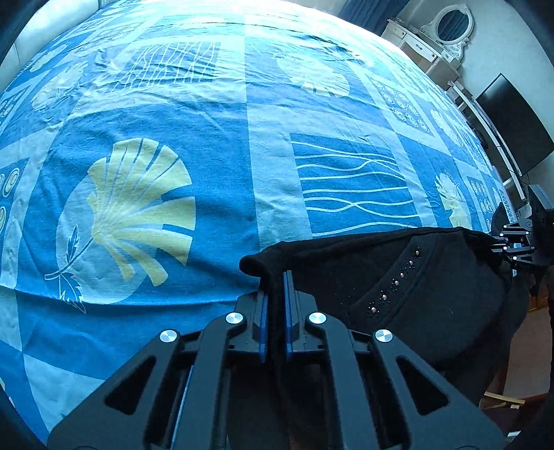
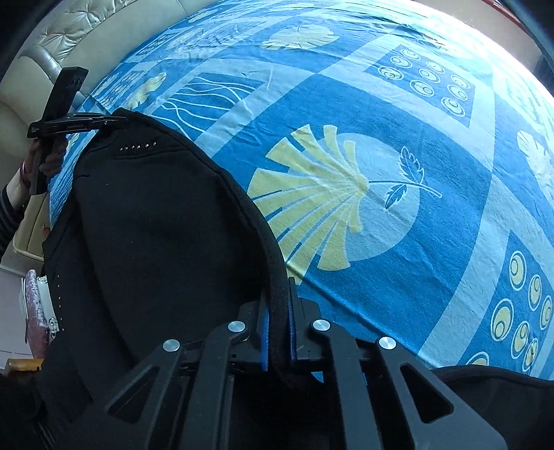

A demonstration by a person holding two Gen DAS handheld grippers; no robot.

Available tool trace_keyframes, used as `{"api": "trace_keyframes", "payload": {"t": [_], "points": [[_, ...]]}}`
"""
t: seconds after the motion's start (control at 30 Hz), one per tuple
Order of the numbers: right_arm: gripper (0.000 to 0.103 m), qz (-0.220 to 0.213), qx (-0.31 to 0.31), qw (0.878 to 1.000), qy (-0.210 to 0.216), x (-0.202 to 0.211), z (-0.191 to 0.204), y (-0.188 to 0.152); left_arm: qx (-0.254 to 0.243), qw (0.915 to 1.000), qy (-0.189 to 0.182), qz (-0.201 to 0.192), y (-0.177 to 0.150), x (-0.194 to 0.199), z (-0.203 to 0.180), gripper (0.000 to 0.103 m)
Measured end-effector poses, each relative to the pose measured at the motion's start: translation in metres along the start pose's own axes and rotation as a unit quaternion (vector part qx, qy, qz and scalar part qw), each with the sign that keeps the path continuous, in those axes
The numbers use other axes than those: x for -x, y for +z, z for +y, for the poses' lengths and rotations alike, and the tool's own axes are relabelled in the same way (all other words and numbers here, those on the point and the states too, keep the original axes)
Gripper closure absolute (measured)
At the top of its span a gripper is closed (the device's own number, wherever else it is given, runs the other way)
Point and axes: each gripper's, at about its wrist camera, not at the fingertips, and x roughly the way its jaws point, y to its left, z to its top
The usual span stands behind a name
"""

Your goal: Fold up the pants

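A pair of black pants (image 1: 415, 287) is held up by its top edge above the near side of the bed (image 1: 207, 145), stretched between the 2 grippers. The cloth looks thick and soft, like fleece, with a corded seam along the edge and a short slanting row of small metal studs (image 1: 394, 280) near one corner; the same studs (image 2: 136, 147) show at the far end in the right wrist view. Most of the garment hangs down toward the bed's edge, dark and without clear folds.

The left gripper (image 1: 275, 277) has its jaws drawn nearly together, pinching one corner of the top edge between the blue pads. The right gripper (image 2: 277, 294) is likewise closed down on the corded edge, which runs straight between its blue pads.

The bed is covered with a blue sheet (image 2: 381, 145) printed with pale yellow fan-shaped leaves, wavy lines and ringed circles. A padded cream headboard (image 2: 69, 38) stands at one end, and a white dresser with an oval mirror (image 1: 453, 20) is beyond the far corner.
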Motion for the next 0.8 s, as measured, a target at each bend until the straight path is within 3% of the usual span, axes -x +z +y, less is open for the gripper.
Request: {"api": "trace_keyframes", "payload": {"t": [0.17,0.33,0.57,0.8], "points": [[0.095,-0.095,-0.003,0.994,-0.059,0.058,0.008,0.006,0.031,0.9974,-0.033,-0.055,0.010,0.040,0.000,0.098],[0.095,-0.162,0.028,0.979,-0.117,0.096,0.054,-0.027,0.023,0.9939,-0.049,-0.097,-0.013,0.088,-0.013,0.098],[0.095,-0.179,0.059,0.969,-0.158,0.086,0.125,-0.119,0.033,0.9906,-0.060,-0.118,-0.092,0.133,-0.030,0.098],[0.095,-0.166,0.038,0.975,-0.144,0.052,0.156,-0.185,0.048,0.9924,-0.047,-0.104,-0.179,0.138,-0.037,0.097]]}}
